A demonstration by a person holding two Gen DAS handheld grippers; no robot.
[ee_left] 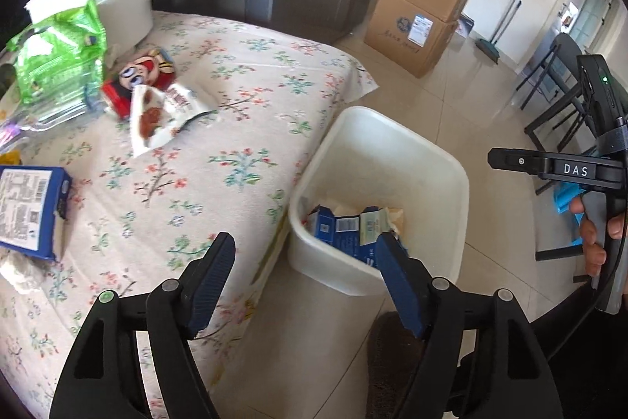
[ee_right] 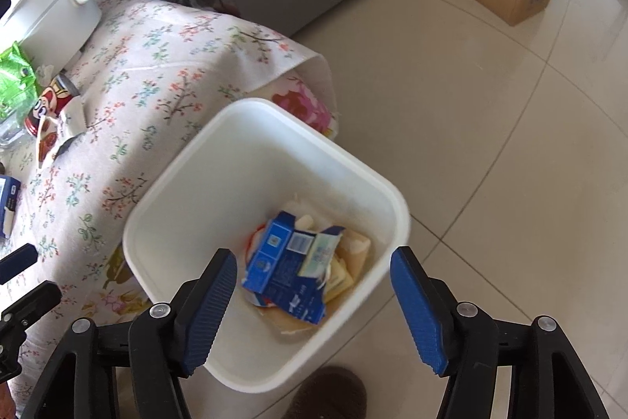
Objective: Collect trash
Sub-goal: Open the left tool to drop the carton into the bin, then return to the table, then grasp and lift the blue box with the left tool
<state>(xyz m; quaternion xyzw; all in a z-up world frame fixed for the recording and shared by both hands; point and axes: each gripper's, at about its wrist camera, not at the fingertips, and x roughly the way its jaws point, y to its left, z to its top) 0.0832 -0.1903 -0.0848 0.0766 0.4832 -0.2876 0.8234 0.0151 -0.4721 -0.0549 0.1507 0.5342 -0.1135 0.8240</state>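
The table (ee_left: 243, 73) with its flowered cloth runs off to the left and far side, and the white bin (ee_right: 251, 128) stands on the floor just beside its near right corner, already holding a torn blue carton (ee_right: 282, 262) and other scraps. Both grippers are spread and empty: the right gripper (ee_right: 314, 305) hangs over the bin, the left gripper (ee_left: 310, 285) over the table's edge. I judge the left nearer the remaining trash, with the blue box (ee_left: 27, 211) to its left and the wrapper (ee_left: 157, 116) farther off.
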